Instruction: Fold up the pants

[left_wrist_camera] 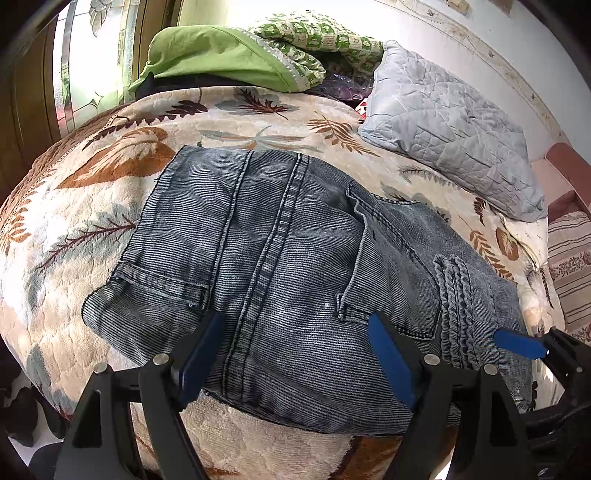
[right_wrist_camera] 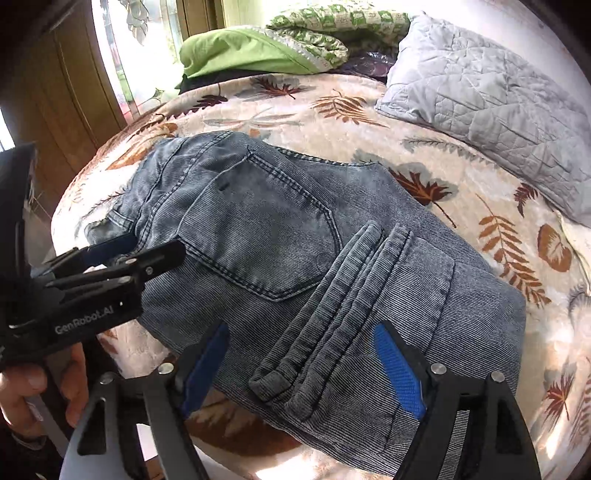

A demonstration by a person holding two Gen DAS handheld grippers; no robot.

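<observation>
Looking along my left gripper (left_wrist_camera: pixel 295 354), I am seeing its blue-padded fingers (left_wrist_camera: pixel 391 365) standing wide apart with nothing clamped between them. The jeans (left_wrist_camera: pixel 295 266) are lying folded into a thick bundle directly ahead of it, spreading across the leaf-patterned blanket (left_wrist_camera: pixel 92 177), and both fingertips are hovering over the near edge of the denim; I cannot tell whether they are touching it. A long double-stitched seam is running away from the tool between the two fingers, and a back pocket is sitting ahead of the right finger.

Off to that tool's right I am catching the blue tip of my right gripper (left_wrist_camera: pixel 517 341) at the bundle's edge. From its own camera, my right gripper (right_wrist_camera: pixel 306 369) is also gaping wide and holding nothing, its pads (right_wrist_camera: pixel 399 373) straddling the rolled leg hems (right_wrist_camera: pixel 325 317) that are lying stacked on top of the bundle just in front of it. To its left, the other tool's black body (right_wrist_camera: pixel 110 280) is reaching over the denim, with my left hand (right_wrist_camera: pixel 40 391) gripping the handle below.

Farther ahead of both tools, beyond the jeans, a grey quilted pillow (right_wrist_camera: pixel 491 88) is resting on the blanket to the right, and a green pillow (right_wrist_camera: pixel 240 51) is lying beside a green-patterned quilt (right_wrist_camera: pixel 332 22) at the far end.
</observation>
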